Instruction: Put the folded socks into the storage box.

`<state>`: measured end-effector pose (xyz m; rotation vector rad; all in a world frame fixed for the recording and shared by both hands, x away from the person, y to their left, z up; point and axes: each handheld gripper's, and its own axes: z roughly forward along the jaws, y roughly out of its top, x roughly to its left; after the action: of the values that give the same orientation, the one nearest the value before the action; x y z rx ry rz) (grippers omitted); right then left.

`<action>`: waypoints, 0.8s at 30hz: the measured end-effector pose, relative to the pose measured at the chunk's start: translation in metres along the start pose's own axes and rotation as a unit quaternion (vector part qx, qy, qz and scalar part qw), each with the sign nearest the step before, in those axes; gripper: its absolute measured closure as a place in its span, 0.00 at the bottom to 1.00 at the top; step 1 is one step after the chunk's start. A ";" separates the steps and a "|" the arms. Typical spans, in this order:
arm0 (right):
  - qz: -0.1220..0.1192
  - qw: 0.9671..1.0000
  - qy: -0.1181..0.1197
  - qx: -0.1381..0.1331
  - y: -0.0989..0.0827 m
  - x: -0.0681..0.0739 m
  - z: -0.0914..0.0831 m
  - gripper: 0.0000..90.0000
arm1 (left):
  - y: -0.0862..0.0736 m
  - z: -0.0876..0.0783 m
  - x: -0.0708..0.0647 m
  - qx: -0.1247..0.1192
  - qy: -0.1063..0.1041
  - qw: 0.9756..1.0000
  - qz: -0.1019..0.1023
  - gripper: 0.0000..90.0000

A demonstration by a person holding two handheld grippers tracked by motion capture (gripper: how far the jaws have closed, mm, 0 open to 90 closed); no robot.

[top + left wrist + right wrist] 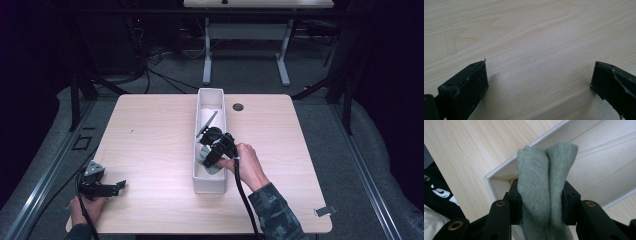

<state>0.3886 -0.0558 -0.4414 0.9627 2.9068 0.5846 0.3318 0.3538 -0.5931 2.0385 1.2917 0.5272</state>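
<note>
The right gripper point(541, 202) pinches a bunched grey-green cloth point(544, 182) directly above the long white tray's point(200, 182) near end, while the left gripper point(107, 187) rests spread wide, well apart.

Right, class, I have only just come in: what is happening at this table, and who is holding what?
A person works at a wooden table with a gripper in each hand. The right gripper is shut on a folded grey-green cloth, held over the near end of a long white box at the table's middle. The left gripper rests open over bare wood at the near left corner, holding nothing. A thin dark object lies farther back in the box; what it is cannot be told.
</note>
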 end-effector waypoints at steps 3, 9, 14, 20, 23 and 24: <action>0.001 1.000 -0.001 0.008 0.000 0.001 0.005 0.67 | 0.000 0.000 0.000 0.000 0.000 1.000 0.000 0.01; 0.005 1.000 0.001 0.017 0.000 0.002 0.013 0.67 | 0.000 0.000 0.000 0.000 0.000 1.000 0.000 0.01; 0.005 1.000 0.001 0.026 0.000 0.003 0.020 0.66 | 0.000 0.000 0.000 0.000 0.000 1.000 0.000 0.01; 0.008 0.999 -0.001 0.039 0.000 0.003 0.026 0.65 | 0.000 0.000 0.000 0.000 0.000 1.000 0.000 0.01; 0.009 0.999 -0.001 0.046 -0.001 0.003 0.029 0.63 | 0.000 0.000 0.000 0.000 0.000 1.000 0.000 0.01; 0.010 0.999 -0.001 0.050 -0.001 0.003 0.030 0.63 | 0.000 0.000 0.000 0.000 0.000 1.000 0.000 0.01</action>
<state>0.3902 -0.0443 -0.4696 1.0037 2.9518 0.4433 0.3318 0.3538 -0.5931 2.0386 1.2917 0.5273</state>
